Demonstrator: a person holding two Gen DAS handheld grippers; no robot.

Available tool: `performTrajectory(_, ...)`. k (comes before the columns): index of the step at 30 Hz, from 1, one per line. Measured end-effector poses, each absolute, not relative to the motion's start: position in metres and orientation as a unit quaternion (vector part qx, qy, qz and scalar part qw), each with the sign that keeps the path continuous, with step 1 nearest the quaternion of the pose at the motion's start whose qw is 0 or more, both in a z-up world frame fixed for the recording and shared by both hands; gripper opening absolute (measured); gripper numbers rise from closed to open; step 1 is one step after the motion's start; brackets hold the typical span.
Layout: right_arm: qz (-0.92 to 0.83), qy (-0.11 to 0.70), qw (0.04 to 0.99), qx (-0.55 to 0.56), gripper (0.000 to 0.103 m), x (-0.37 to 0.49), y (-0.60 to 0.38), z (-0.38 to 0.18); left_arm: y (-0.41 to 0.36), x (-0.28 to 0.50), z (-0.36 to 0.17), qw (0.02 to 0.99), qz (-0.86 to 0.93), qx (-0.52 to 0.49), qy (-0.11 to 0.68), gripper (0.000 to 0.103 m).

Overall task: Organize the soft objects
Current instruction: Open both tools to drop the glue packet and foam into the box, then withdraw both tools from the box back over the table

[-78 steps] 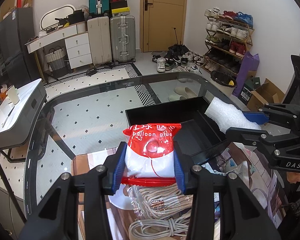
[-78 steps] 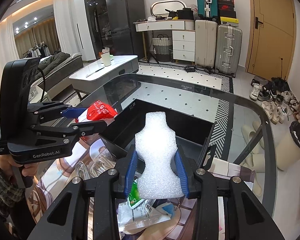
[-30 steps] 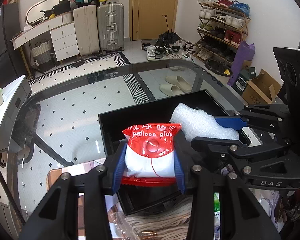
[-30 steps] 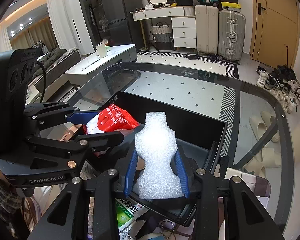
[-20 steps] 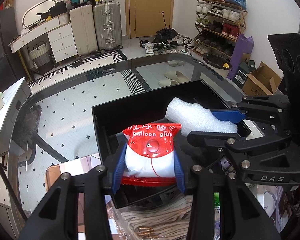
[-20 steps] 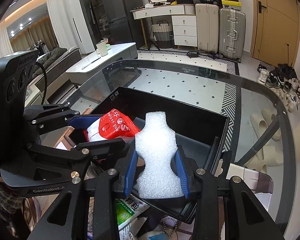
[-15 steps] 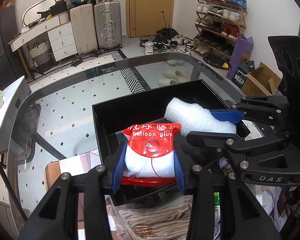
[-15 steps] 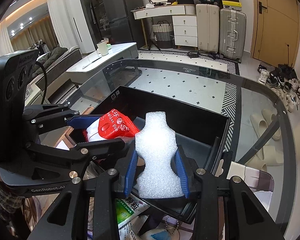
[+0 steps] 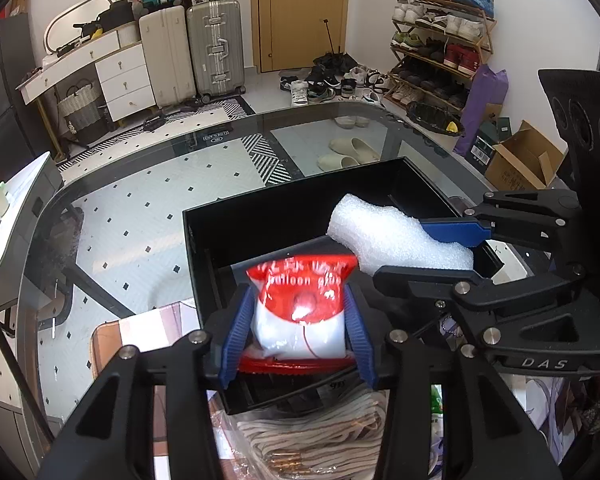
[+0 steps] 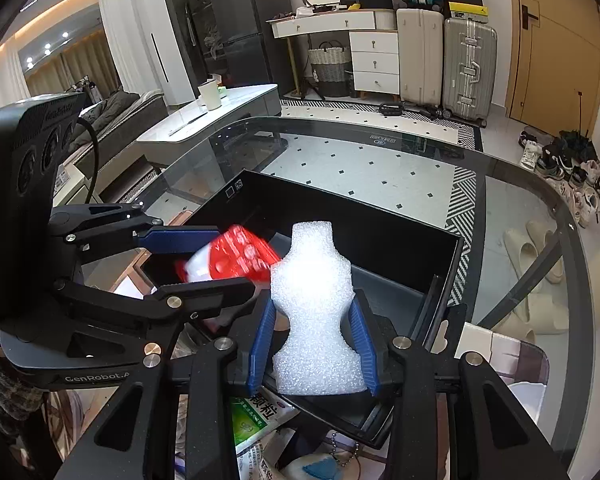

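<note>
Over a black rectangular bin (image 9: 204,236) on a glass-topped bench (image 9: 148,216), two hand-held grippers each carry a soft item. Toward the bin's left end, the left hand-held gripper (image 9: 298,330) has just been widening its jaws, and a glossy red-and-white plastic packet (image 9: 300,300), printed "balloon glue", sits blurred between its ribbed blue pads (image 9: 236,334), its red-topped end and long axis pointing away from the gripper into the bin; whether the pads still press it cannot be told. Toward the bin's right end, the right hand-held gripper (image 10: 312,342) is clamped on a white, pebbly foam piece (image 10: 314,308) with a pinched waist, pads set in that waist, its long axis running forward from the gripper and its narrow neck aimed at the bin's far wall.
</note>
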State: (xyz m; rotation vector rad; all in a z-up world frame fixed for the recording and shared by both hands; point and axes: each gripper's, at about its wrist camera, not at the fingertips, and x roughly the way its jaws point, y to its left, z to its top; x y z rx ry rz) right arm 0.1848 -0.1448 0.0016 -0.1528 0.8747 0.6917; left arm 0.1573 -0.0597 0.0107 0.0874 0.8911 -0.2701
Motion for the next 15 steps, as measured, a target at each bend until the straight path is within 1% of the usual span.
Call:
performTrajectory(3,0.324,0.412,0.849,-0.070,0.042,0.185,-0.148,0.004,-0.059,0.157,0.012,0.893,-0.131,0.045,0.428,0.051)
performTrajectory(6,0.323,0.405,0.853,-0.064,0.047,0.184,-0.153,0.007,-0.058,0.154,0.015,0.896,-0.123,0.049,0.424,0.064)
performTrajectory(8,0.320,0.402,0.856,-0.060,0.051,0.184,-0.156,0.009,-0.056,0.152,0.018,0.898,-0.125,0.046,0.418,0.075)
performTrajectory(12,0.318,0.398,0.858,-0.059,0.057,0.181,-0.158,0.012,-0.055,0.148,0.026,0.905,-0.123,0.045,0.406,0.087)
performTrajectory(13,0.319,0.398,0.858,-0.058,0.061,0.180,-0.158,0.012,-0.054,0.146,0.028,0.907,-0.120,0.047,0.402,0.091)
performTrajectory(15,0.322,0.395,0.858,-0.055,0.065,0.179,-0.161,0.015,-0.053,0.143,0.031,0.909,-0.119,0.048,0.396,0.094)
